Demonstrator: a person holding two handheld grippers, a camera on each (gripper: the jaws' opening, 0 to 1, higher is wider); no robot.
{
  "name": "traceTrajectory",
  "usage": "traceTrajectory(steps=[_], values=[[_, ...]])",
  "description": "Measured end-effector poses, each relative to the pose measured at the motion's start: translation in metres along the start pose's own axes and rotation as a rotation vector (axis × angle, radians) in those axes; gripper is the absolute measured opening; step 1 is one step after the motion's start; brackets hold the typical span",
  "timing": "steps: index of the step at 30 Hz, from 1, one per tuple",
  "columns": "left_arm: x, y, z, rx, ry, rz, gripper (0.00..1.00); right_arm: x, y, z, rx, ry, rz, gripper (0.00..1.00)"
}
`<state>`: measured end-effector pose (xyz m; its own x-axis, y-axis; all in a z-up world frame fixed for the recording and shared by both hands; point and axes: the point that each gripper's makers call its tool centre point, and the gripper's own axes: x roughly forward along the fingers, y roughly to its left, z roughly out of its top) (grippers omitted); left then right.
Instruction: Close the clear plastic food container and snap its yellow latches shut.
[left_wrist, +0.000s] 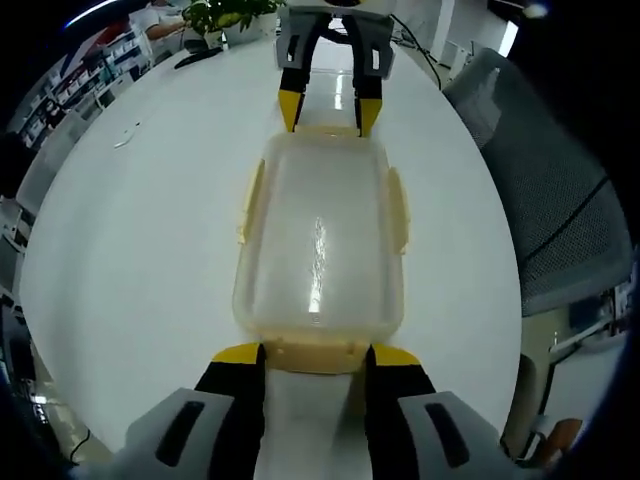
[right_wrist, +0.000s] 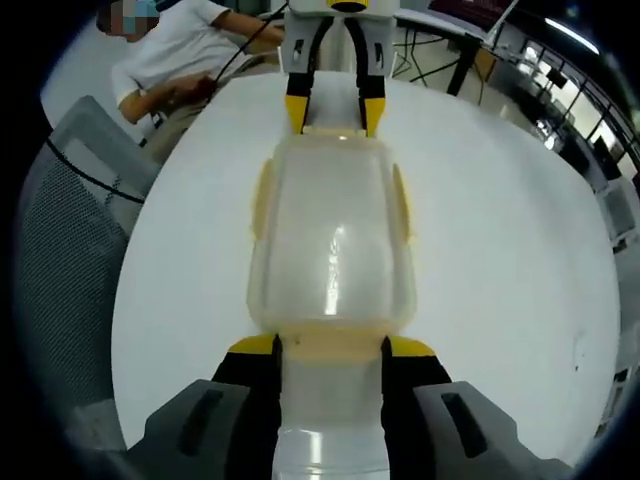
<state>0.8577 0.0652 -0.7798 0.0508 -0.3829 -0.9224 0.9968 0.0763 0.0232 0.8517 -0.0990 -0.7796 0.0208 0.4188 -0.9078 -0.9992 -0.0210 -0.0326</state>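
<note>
Clear plastic food container (left_wrist: 320, 240) lying lid-on in the middle of the white tabletop (left_wrist: 150, 230), yellow latches (left_wrist: 250, 200) along its long sides. Left gripper (left_wrist: 315, 352) and right gripper (right_wrist: 330, 345) at opposite short ends, fingers (left_wrist: 240, 355) of each spread about an end latch, tips against the container's end edge. Bare tabletop on both long sides; grey mesh chair (left_wrist: 560, 200) off one edge.

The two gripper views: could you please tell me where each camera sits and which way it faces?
Left gripper view: rides the left hand-held gripper, looking along the container toward the right hand-held gripper.
Right gripper view: rides the right hand-held gripper, facing the opposite way.
Shared: container, yellow latches, white table.
</note>
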Motion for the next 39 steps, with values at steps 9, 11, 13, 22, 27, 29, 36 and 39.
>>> traceTrajectory(steps=[9, 11, 13, 22, 27, 29, 36, 39], values=[[-0.012, -0.002, 0.004, 0.005, 0.006, 0.008, 0.33, -0.012, 0.003, 0.007, -0.002, -0.017, 0.0, 0.35], [-0.014, -0.003, 0.006, 0.008, 0.008, 0.01, 0.33, -0.016, 0.005, 0.008, -0.004, -0.016, 0.0, 0.35], [-0.017, -0.004, 0.009, 0.011, 0.01, 0.011, 0.33, -0.02, 0.005, 0.008, -0.011, -0.016, -0.002, 0.35], [-0.026, -0.007, 0.021, 0.006, 0.012, 0.019, 0.33, -0.038, 0.008, 0.007, -0.021, -0.027, -0.003, 0.35], [-0.032, -0.01, 0.031, 0.015, 0.011, 0.031, 0.33, -0.047, 0.009, 0.005, -0.019, -0.026, -0.005, 0.35], [-0.033, -0.011, 0.034, 0.016, 0.01, 0.033, 0.32, -0.051, 0.011, 0.003, -0.023, -0.024, -0.006, 0.35], [-0.038, -0.014, 0.047, 0.02, 0.008, 0.046, 0.33, -0.066, 0.013, -0.002, -0.034, -0.03, -0.016, 0.35], [-0.039, -0.015, 0.054, 0.019, 0.0, 0.049, 0.33, -0.07, 0.013, -0.007, -0.035, -0.029, -0.018, 0.35]])
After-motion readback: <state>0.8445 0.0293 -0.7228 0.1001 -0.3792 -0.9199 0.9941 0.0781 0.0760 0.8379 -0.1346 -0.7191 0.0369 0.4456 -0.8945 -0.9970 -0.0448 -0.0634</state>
